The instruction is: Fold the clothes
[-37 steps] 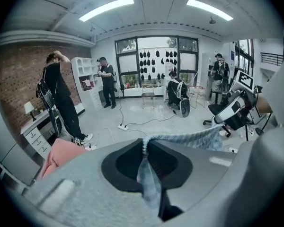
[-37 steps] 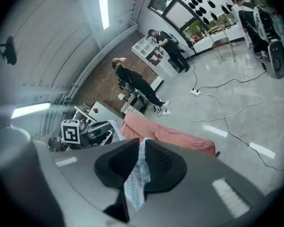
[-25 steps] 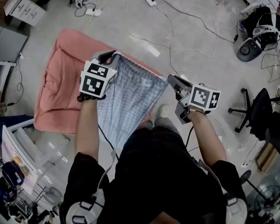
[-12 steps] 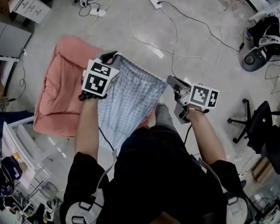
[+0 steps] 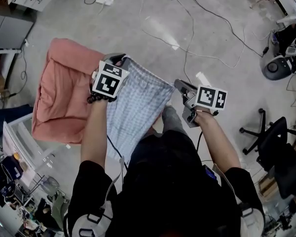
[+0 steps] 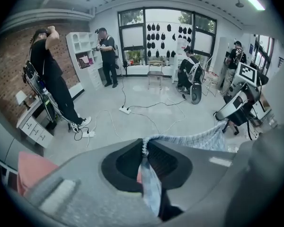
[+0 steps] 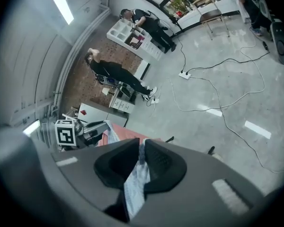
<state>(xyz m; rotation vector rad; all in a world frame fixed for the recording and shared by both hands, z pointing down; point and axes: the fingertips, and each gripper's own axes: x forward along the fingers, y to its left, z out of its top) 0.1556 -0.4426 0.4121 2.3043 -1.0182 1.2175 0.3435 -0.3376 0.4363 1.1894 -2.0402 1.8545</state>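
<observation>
Down and across they've come! The left gripper (image 5: 119,59) and right gripper (image 5: 180,85) are each clamped on a top corner of the checked garment (image 5: 135,105), which hangs over the floor beside the pink blanket (image 5: 59,93). Looks light and floppy, so grip it by the corners.

I see a fine blue-and-white check on the garment (image 5: 137,105); the cloth (image 5: 59,95) is plain salmon pink, the floor (image 5: 138,14) pale grey, the person's top (image 5: 177,186) black.

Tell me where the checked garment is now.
Head view, centre: the checked garment hangs between the left tool and the right tool, both clamped on its top edge, right of the pink cloth.
</observation>
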